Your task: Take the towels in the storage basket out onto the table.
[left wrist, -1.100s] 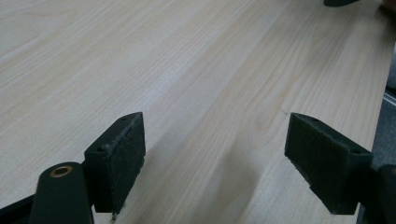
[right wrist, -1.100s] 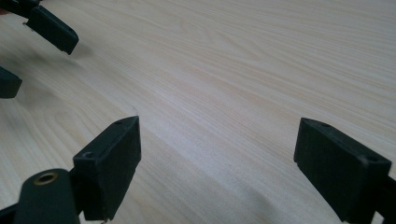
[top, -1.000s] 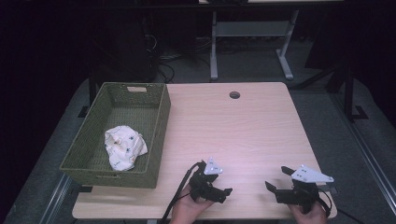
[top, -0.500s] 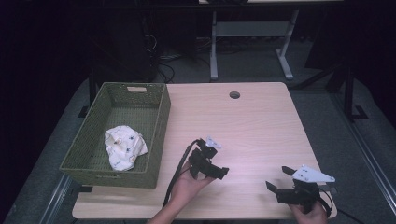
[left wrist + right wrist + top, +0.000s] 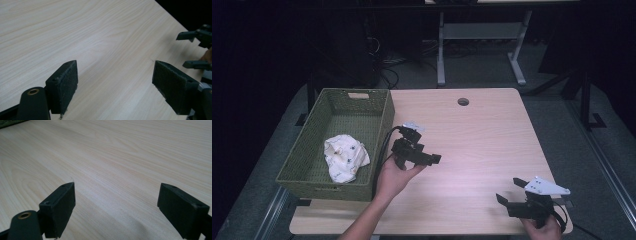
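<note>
over bare wooden table [image 5: 482,135], left gripper [image 5: 428,159] and right gripper [image 5: 508,202] fingers gape wide, holding nothing.

Two grippers: left gripper [image 5: 432,159], right gripper [image 5: 507,199]; one table [image 5: 482,140]; one green basket [image 5: 384,112] at nine o'clock holding what looks like one crumpled white cloth [image 5: 344,157]

The left gripper [image 5: 432,159] has lifted and moved toward the basket [image 5: 307,157].
</note>
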Demonstrator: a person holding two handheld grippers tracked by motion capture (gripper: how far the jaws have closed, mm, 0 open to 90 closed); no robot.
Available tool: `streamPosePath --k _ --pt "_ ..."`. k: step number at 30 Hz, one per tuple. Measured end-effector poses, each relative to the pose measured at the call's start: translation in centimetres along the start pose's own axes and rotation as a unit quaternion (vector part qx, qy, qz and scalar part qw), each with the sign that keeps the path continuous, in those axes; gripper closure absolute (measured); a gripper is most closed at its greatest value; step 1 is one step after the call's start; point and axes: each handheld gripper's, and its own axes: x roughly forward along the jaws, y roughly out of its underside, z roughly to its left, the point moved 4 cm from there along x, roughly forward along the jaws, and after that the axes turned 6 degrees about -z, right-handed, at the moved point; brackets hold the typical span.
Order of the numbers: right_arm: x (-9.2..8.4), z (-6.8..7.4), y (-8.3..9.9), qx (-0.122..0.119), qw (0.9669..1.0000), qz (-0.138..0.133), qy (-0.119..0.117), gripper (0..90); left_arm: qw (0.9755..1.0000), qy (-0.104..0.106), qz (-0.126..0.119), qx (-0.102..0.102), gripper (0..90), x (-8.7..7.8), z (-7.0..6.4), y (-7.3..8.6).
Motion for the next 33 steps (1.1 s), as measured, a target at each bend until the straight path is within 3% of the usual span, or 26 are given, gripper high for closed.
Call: streamPosePath --k 5,6,10,13,15,16,27,28,31,33 --pt "0.2 -0.1 0.1 -0.001 1.0 0.005 -0.001 14.4 0.9992 0.024 -0.018 -0.024 19.6 -1.0 0.8 -0.6" --pt "0.3 -0.1 0.2 0.001 1.0 0.007 -0.002 14.4 0.9979 0.048 -0.023 -0.037 19.9 -1.5 1.2 -0.9" --pt "0.3 -0.1 0.2 0.001 1.0 0.008 -0.002 14.4 0.9947 0.077 -0.034 -0.059 19.5 -2.6 2.0 -1.5" --pt "0.3 -0.2 0.1 0.0 1.0 0.006 -0.002 14.4 0.995 0.073 -0.037 -0.058 18.3 -3.4 2.5 -1.8" --pt "0.3 -0.2 0.1 0.001 1.0 0.006 -0.002 14.4 0.994 0.078 -0.046 -0.062 17.9 -4.2 2.9 -2.0" --pt "0.3 -0.2 0.1 0.001 1.0 0.006 -0.001 14.4 0.9916 0.091 -0.058 -0.071 17.9 -5.1 3.4 -2.2" --pt "0.3 -0.3 0.2 0.0 1.0 0.006 0.002 14.4 0.9886 0.094 -0.073 -0.093 17.6 -8.1 5.8 -2.4" --pt "0.3 -0.3 0.2 0.001 1.0 0.007 0.003 14.4 0.9863 0.101 -0.081 -0.103 17.6 -8.7 6.2 -2.4" --pt "0.3 -0.3 0.2 0.0 1.0 0.006 0.004 14.4 0.9862 0.095 -0.085 -0.106 17.6 -9.4 6.8 -2.4" --pt "0.3 -0.4 0.2 -0.001 1.0 0.005 0.006 14.4 0.9844 0.099 -0.091 -0.113 17.7 -10.2 7.4 -2.3"
